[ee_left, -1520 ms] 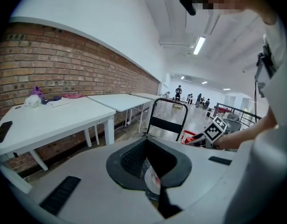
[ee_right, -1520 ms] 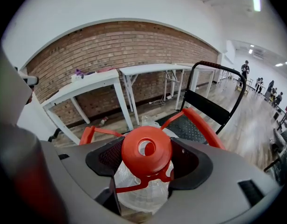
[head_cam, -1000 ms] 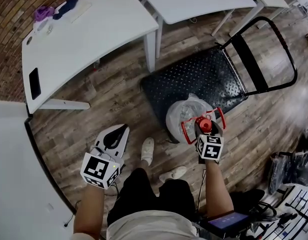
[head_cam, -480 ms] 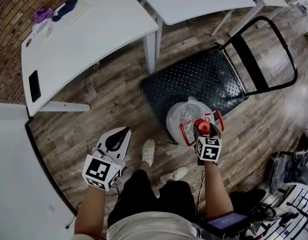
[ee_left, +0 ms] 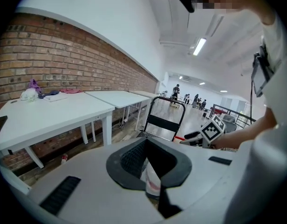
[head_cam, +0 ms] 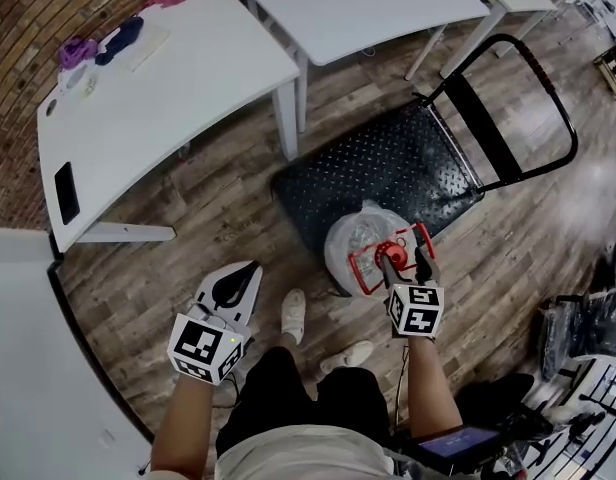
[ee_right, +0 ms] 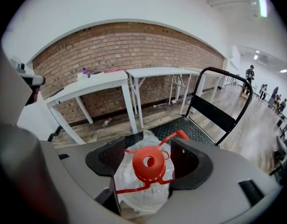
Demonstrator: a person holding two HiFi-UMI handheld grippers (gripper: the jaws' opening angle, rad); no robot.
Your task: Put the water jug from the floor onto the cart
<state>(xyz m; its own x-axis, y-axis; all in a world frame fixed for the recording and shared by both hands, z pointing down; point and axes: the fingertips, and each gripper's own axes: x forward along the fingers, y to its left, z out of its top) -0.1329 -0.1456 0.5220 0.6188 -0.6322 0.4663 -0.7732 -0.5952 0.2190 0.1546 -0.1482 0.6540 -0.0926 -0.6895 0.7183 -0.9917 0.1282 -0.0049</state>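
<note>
Two grippers show in the head view, and only one is at the work. The right gripper (head_cam: pixel 403 261) sits over the top of the water jug (head_cam: pixel 353 243), which stands upright at the near edge of the cart (head_cam: pixel 388 163). We cannot tell from above whether its base rests on the deck, on the floor (head_cam: pixel 228 198), or hangs just clear. The left gripper (head_cam: pixel 250 268) hangs well apart, on the far side of the person's shoes.

In the left gripper view, the left gripper (ee_left: pixel 148 141) has its jaws brought together at the tips and carries nothing. The cart's upright handle (ee_left: pixel 167 108) stands off ahead.

In the right gripper view, the right gripper (ee_right: pixel 147 148) has its jaws spread, and the jug's red cap (ee_right: pixel 148 164) stands between them with a gap on either side. The thin red carry handle (ee_right: pixel 169 136) runs slantwise past the right jaw. The water jug (ee_right: pixel 139 195) lies straight below the tool, long axis vertical, and the cart deck (ee_right: pixel 174 124) lies just beyond it. We judge that the coming move turns on the deck lying straight ahead of the jug, away from the person, and that the right gripper is the one placed to make it.
</note>
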